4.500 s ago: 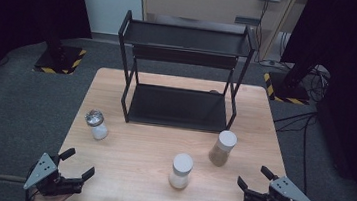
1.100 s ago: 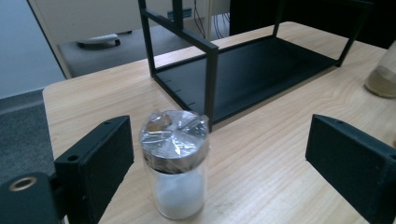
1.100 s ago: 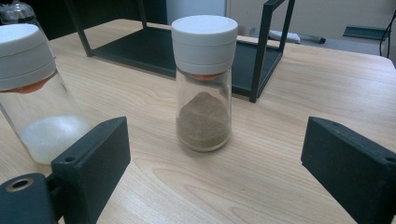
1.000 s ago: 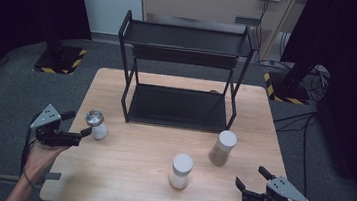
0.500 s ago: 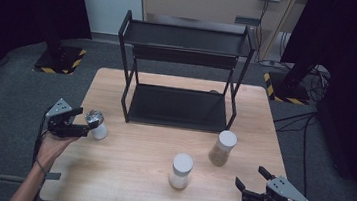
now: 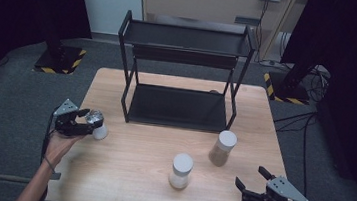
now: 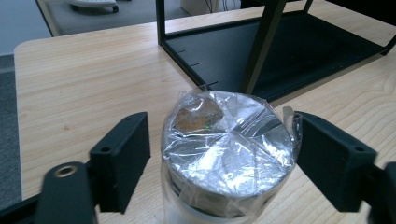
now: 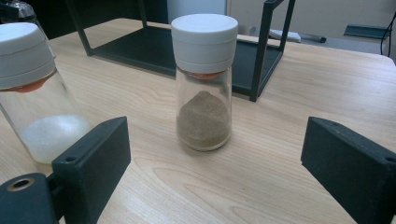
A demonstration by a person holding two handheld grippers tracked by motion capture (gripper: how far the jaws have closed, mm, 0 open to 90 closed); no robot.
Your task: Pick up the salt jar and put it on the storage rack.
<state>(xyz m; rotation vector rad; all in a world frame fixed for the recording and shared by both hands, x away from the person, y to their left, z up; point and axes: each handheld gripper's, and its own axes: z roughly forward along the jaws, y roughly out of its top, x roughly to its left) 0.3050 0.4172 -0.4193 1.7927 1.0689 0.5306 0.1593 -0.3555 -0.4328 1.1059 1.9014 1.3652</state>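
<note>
Since a second ago the left gripper (image 6: 85, 122) has been carried in from the table's (image 6: 138, 176) left edge to the foil-capped jar (image 6: 95, 123), and its jaws have just been closing around the cap. In the left gripper view a gap is seen on one side, so the jar (image 7: 229, 154), upright near the left edge, is judged bracketed, not yet gripped. The right gripper (image 6: 254, 185) has been kept open and empty at the near right corner, so a lift toward the black rack (image 6: 183, 56) seems next.
</note>
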